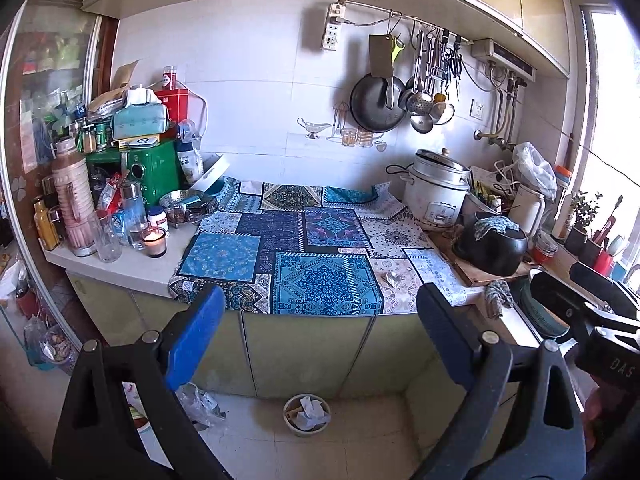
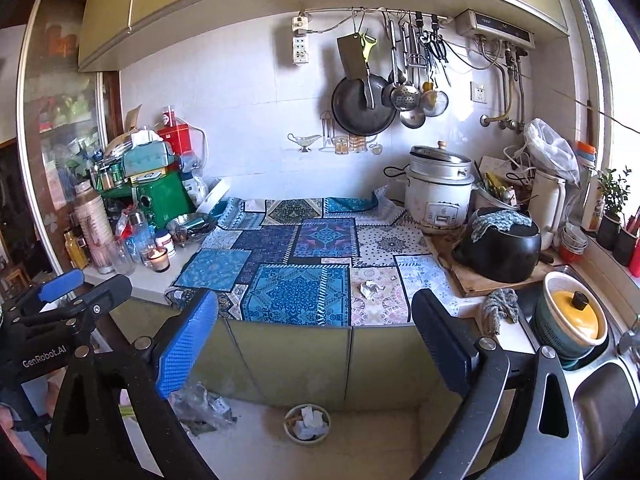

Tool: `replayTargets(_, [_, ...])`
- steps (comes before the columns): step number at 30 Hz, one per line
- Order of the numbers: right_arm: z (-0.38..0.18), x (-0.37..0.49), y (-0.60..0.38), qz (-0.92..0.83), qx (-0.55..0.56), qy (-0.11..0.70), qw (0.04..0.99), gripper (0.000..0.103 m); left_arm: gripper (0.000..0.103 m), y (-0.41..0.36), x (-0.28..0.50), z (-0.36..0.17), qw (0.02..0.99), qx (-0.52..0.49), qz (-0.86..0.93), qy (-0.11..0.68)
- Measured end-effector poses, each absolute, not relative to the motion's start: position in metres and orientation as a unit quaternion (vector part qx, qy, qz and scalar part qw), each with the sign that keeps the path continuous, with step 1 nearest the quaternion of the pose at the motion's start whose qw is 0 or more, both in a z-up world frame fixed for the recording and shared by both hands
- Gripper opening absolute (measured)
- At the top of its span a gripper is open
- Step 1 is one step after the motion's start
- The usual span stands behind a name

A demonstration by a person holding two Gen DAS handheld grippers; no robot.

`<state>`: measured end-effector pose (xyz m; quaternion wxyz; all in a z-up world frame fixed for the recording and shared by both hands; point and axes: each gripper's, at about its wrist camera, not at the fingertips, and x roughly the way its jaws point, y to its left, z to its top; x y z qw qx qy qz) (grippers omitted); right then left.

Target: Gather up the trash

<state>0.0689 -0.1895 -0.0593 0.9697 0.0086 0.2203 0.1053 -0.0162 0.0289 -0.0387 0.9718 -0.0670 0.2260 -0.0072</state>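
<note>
Trash: one crumpled foil wad lies on the patterned cloth at the bench's front edge, centre-right of frame, w/ nothing touching it. My left tongs and right tongs both gape wide, empty, well short of the bench. Small bin w/ paper scraps sits on the floor, bottom centre, below the cabinet doors.

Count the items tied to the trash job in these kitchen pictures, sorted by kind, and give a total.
Crumpled scraps on the patterned cloth: 1
Waste bins on the floor: 1
Open grippers held over the scene: 2, the left gripper and the right gripper
Total: 4
</note>
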Motion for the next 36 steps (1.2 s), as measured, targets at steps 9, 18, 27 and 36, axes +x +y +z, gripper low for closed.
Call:
replayTargets(9, [-0.055,0.0685,-0.1869,0.117,0.003,0.216,0.969,0.097,0.097,0.028,-0.0166,-0.0372,0.972,-0.064,-0.001,0.224])
replayTargets(18, [-0.054,0.0699,-0.1876,0.126,0.004,0.219,0.967,0.097,0.097,0.0258,-0.0153,-0.038,0.972,-0.06,0.003,0.225])
replayTargets(27, [-0.0539,0.0716,-0.1883,0.13,0.007,0.222,0.966,0.097,0.097,0.0261,-0.0145,-0.037,0.973,-0.058,0.006,0.224])
replayTargets(36, [-0.0533,0.0718,-0.1872,0.132,0.011,0.224,0.965,0.097,0.097,0.0286,-0.0144,-0.0339,0.974,-0.056,0.005,0.221])
